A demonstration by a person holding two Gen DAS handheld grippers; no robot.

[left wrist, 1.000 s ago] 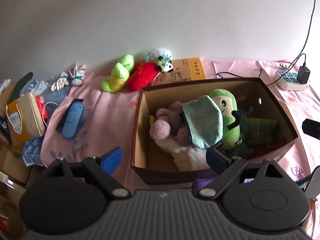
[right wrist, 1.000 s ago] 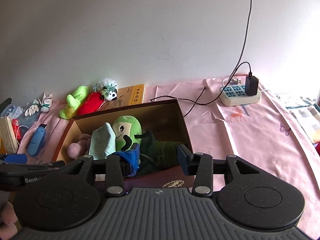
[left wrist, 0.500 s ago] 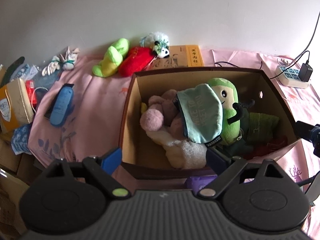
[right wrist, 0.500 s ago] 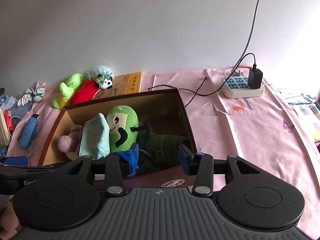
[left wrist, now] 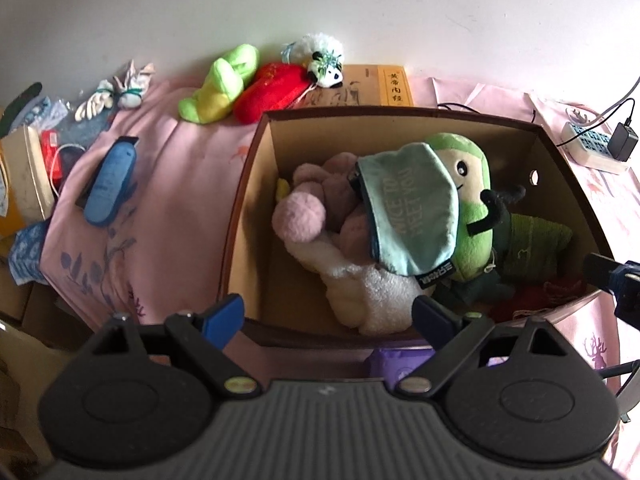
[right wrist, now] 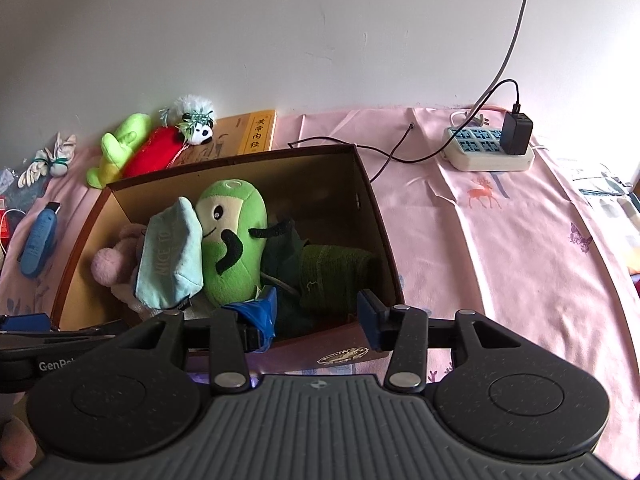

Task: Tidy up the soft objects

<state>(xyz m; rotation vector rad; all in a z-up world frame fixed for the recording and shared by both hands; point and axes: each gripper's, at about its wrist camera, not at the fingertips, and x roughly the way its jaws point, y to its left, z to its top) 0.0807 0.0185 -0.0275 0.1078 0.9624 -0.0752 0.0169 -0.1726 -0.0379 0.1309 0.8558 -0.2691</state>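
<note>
Readable stuff: the teal pouch (left wrist: 408, 210) in the box says "NICE TO MEET YOU", with a little black tag reading "ERAL"-something, partly cut off; the yellow book (right wrist: 256, 133) by the wall has Chinese characters down its cover, 黄帝内经; the left gripper (right wrist: 52, 364), seen from the right wrist, shows "GenRo", rest hidden.

A lived-in home room, likely a bedroom or spare room. A pink cloth (right wrist: 500, 248) printed with deer and butterflies covers the bench against a plain white wall (right wrist: 320, 32). Plush toys (left wrist: 256, 84) lie at the far edge beside a book (left wrist: 394, 86) with Chinese characters, and more fill a cardboard box (left wrist: 244, 208). A power strip (right wrist: 486, 154) with a charger plugged in sits far right. Household packets and small boxes (left wrist: 24, 168) crowd the left edge.
</note>
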